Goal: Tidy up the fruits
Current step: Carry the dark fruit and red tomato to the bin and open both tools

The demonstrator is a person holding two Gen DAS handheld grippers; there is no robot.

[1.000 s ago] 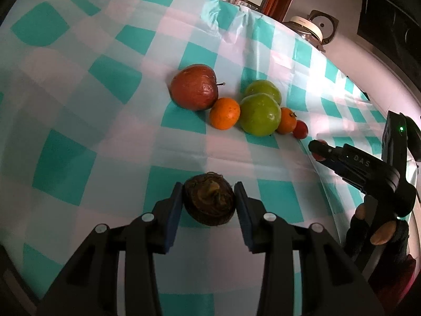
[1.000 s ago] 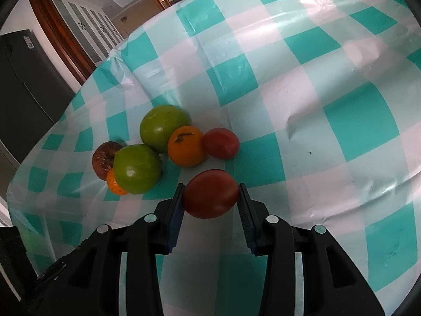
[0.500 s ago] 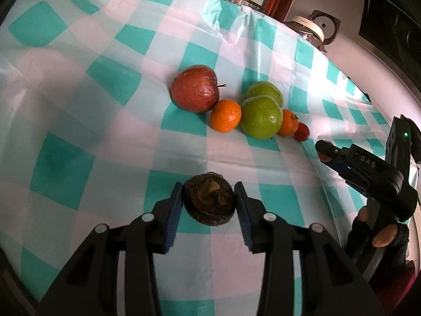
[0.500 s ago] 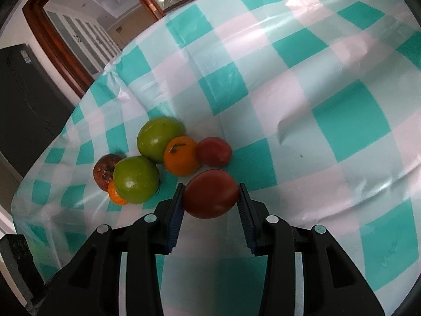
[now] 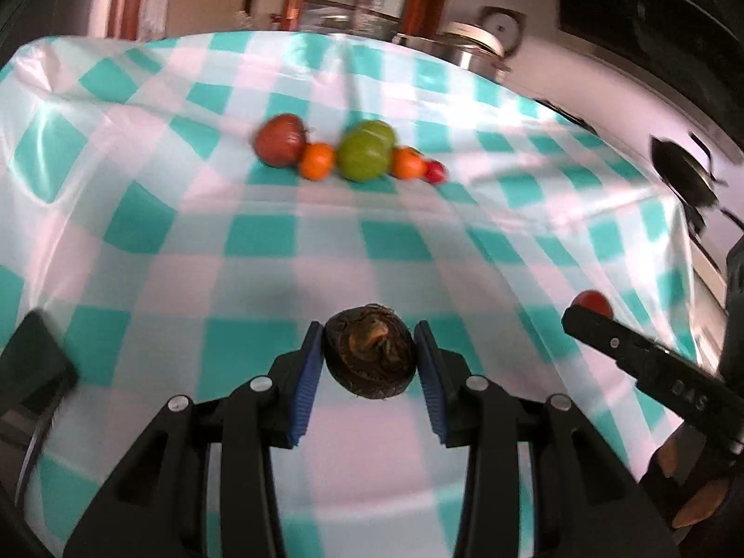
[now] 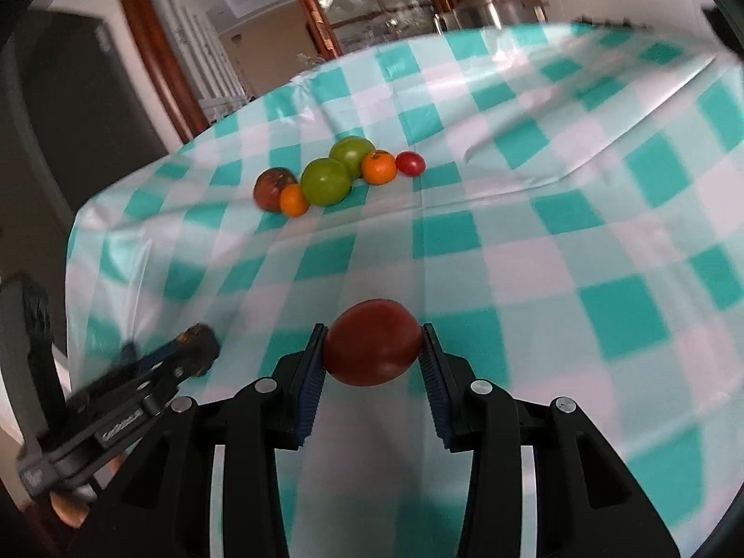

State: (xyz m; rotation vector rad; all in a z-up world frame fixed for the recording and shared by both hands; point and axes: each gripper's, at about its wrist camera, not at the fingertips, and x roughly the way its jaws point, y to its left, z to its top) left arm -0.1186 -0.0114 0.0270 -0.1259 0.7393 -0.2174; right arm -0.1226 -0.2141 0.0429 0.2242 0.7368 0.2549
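Above the checked surface (image 5: 260, 237), left tool (image 5: 369, 362) clamped on a dark brown wrinkled fruit (image 5: 369, 358), right tool (image 6: 372, 348) clamped on a dark red fruit (image 6: 372, 342), both well apart from the cluster. Farther back on the cloth, a tight row: reddish-brown apple (image 5: 280, 139), small orange (image 5: 317, 161), two green fruits (image 5: 364, 153), second orange (image 5: 407, 162), small red fruit (image 5: 435, 170).

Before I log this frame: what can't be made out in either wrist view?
- Left wrist view: what the dark brown fruit in the left gripper is; wrinkled, unclear.
- Left wrist view: the red fruit is mostly hidden behind the right gripper's fingers.
- Both views: motion blur smears the fruit row.
- Whether either held fruit touches the tablecloth.
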